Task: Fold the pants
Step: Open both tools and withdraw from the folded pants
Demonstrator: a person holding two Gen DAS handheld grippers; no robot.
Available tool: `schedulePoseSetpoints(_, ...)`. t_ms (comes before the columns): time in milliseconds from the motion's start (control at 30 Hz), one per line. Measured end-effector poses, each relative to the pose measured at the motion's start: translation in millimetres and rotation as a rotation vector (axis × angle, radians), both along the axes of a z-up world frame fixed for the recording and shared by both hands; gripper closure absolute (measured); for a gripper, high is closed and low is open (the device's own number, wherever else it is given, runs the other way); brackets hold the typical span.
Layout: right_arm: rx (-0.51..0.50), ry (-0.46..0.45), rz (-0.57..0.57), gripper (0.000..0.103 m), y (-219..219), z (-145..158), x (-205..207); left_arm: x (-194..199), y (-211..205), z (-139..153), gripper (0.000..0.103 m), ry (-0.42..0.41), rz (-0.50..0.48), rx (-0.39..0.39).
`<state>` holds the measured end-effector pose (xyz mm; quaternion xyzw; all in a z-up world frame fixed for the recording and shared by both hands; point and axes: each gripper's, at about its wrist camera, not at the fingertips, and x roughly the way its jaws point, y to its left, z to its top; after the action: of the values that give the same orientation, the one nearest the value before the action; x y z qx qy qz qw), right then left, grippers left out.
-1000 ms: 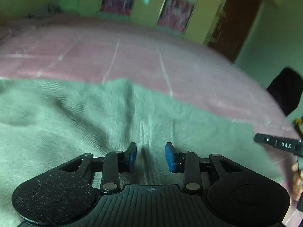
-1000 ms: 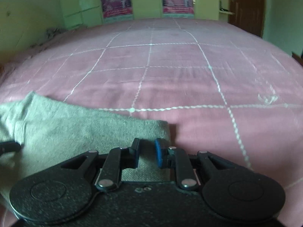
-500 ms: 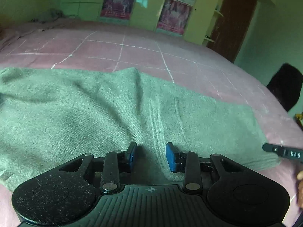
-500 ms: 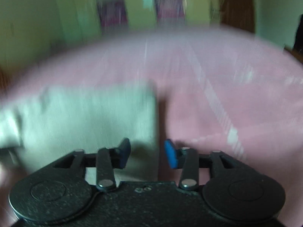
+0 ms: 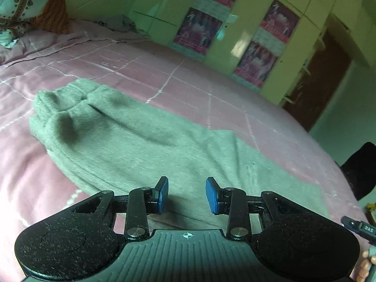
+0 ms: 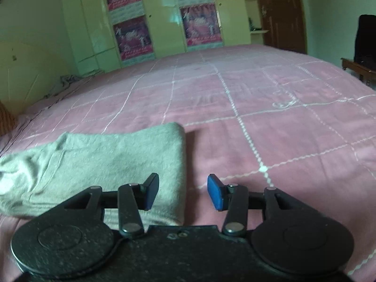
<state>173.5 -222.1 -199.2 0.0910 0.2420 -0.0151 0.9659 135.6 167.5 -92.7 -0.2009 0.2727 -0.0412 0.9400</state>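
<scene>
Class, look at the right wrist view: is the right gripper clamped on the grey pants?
No: the right gripper is open, holding nothing, above the pants' folded edge.

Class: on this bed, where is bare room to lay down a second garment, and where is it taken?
Free: pink bedspread right of the pants fold, and beyond them toward the wardrobe. Taken: the near left, under the pants; pillows crowd the head end.
</scene>
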Motion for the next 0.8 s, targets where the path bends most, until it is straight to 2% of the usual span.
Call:
schedulePoseSetpoints(67, 0.001, -0.028, 0.001, 0.058, 4, 2, -4, 3, -15, -1, 0.069, -0.022, -0.055, 0.001)
schedulePoseSetpoints(133, -0.015, -0.034, 0.018, 0.058, 8, 2, -5, 8, -30, -6, 0.069, 0.011, -0.087, 0.024)
schedulePoseSetpoints(200, -0.043, 0.046, 0.033, 0.054, 12, -7, 3, 20, -50, -18, 0.068, 0.122, -0.146, 0.105)
schedulePoseSetpoints(233, -0.047, 0.131, 0.049, 0.054, 13, -17, 12, 24, -60, -22, 0.067, 0.132, -0.164, 0.176)
schedulePoseSetpoints(267, -0.039, 0.133, 0.054, 0.054, 11, -22, 11, 23, -66, -22, 0.066, 0.120, -0.170, 0.220)
schedulePoseSetpoints(300, -0.030, 0.117, 0.051, 0.053, 10, -21, 10, 24, -68, -21, 0.064, 0.121, -0.172, 0.232)
schedulePoseSetpoints(800, 0.004, 0.096, 0.050, 0.046, 4, -23, 6, 12, -71, -25, 0.063, 0.059, -0.177, 0.264)
